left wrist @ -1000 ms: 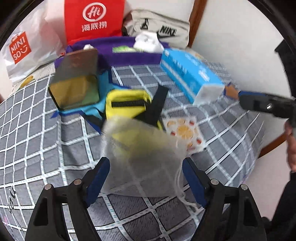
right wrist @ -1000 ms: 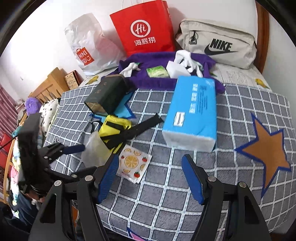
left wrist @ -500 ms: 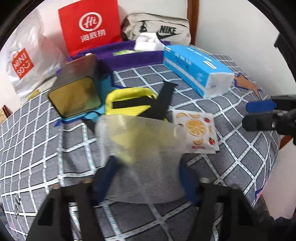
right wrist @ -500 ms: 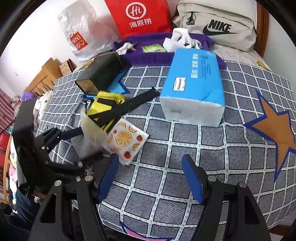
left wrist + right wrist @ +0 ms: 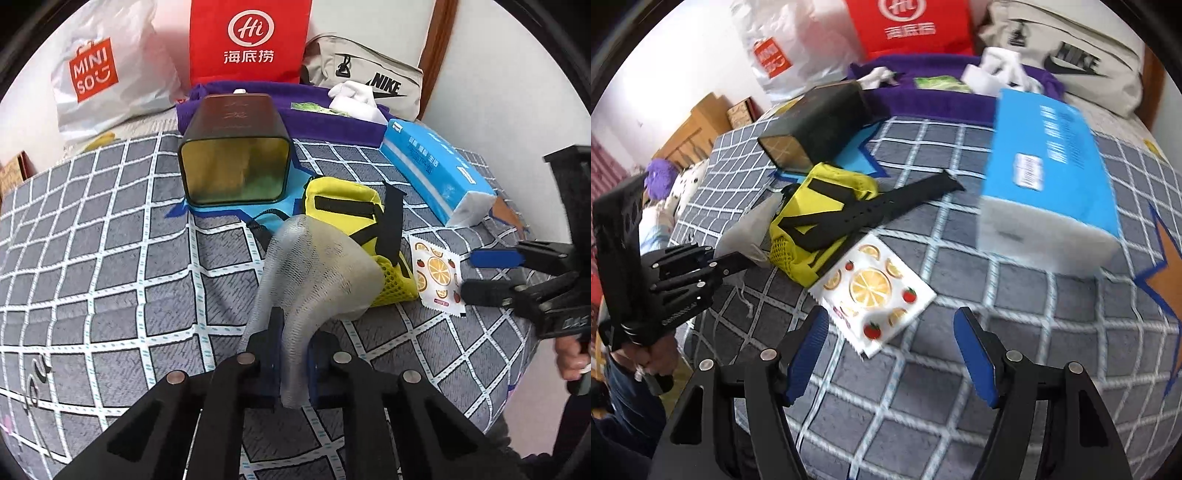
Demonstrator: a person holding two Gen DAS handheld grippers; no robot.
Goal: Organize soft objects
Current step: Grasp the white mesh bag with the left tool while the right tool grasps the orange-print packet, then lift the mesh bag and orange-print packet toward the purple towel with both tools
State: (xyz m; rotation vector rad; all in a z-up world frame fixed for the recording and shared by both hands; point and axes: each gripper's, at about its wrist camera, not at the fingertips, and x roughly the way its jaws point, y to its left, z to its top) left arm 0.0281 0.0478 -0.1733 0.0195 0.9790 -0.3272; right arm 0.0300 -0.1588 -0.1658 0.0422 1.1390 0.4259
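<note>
A white mesh bag (image 5: 317, 266) lies on the checked cover, leaning against a yellow pouch (image 5: 343, 206) with a black strap (image 5: 886, 210). My left gripper (image 5: 291, 325) is closing, and its pads pinch the near end of the mesh bag. The right wrist view shows that gripper (image 5: 738, 258) at the left with the mesh bag (image 5: 750, 229) bunched at its tips. A flat packet printed with oranges and strawberries (image 5: 871, 291) lies right of the pouch. My right gripper (image 5: 890, 317) hangs open just above the packet's near edge, with nothing gripped.
A blue tissue pack (image 5: 432, 173) lies at the right and a dark tin (image 5: 236, 162) on its side behind the pouch. Farther back are a purple cloth (image 5: 314, 118), a red paper bag (image 5: 247, 37), a white shopping bag (image 5: 99, 74) and a beige bag (image 5: 369, 81). The bed edge is near the right gripper.
The left jaws have shut on the mesh bag, which now bunches up between them. The right gripper has dropped closer to the fruit-print packet, still open.
</note>
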